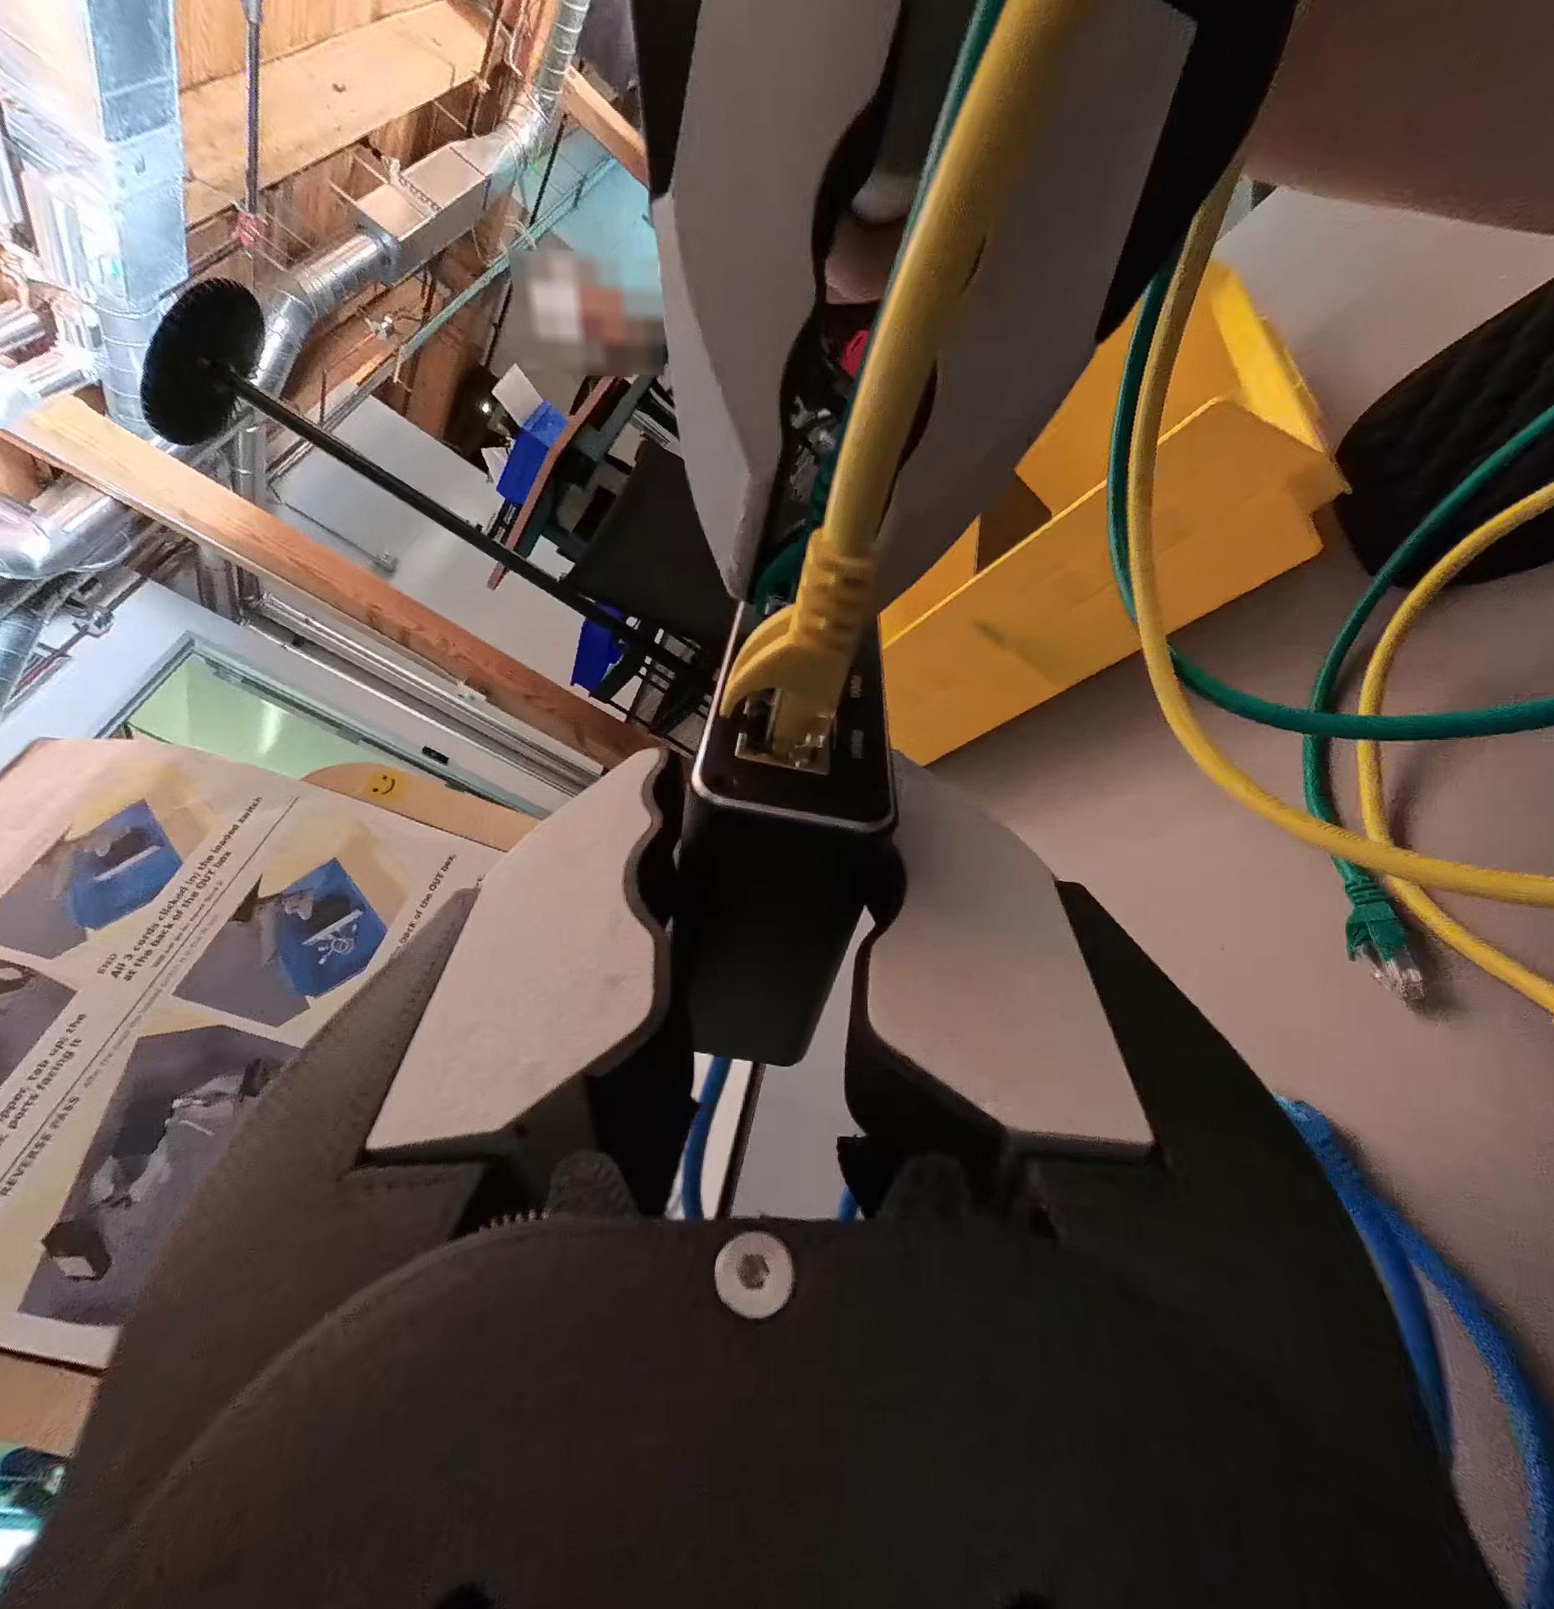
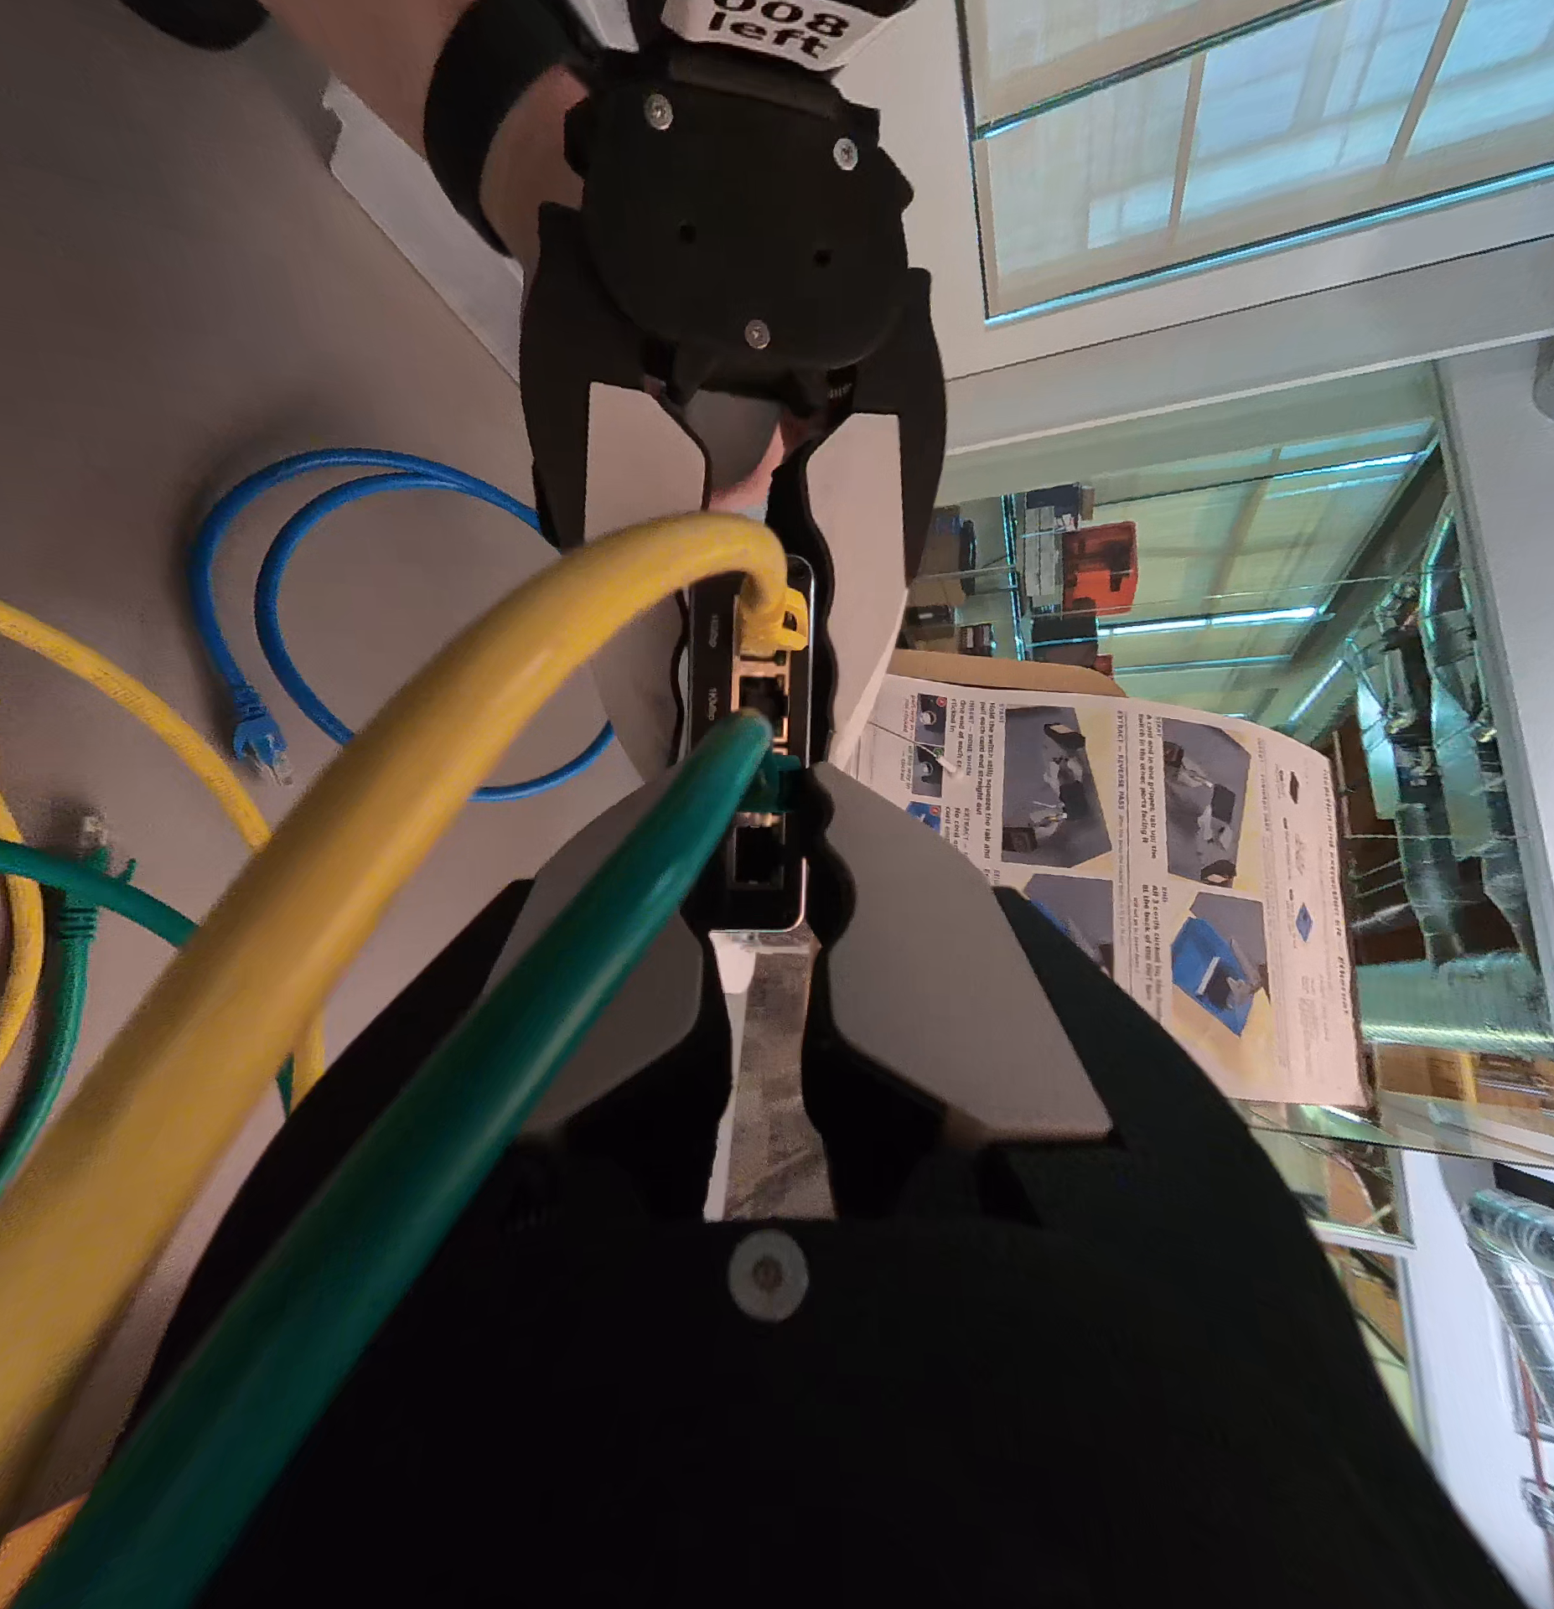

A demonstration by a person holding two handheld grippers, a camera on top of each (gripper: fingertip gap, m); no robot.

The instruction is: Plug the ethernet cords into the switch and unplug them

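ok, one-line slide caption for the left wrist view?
Left gripper clamps the black switch while the right gripper holds a yellow ethernet cord at its port.

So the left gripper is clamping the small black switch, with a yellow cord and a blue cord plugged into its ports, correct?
Not quite: the second plugged cord is green, not blue. The right wrist view shows the yellow ethernet cord and the green ethernet cord seated in the small black switch, held by the left gripper. The blue ethernet cord lies loose on the grey table.

Wrist cameras face each other, close; both share switch (image 1: pixel 791 810).
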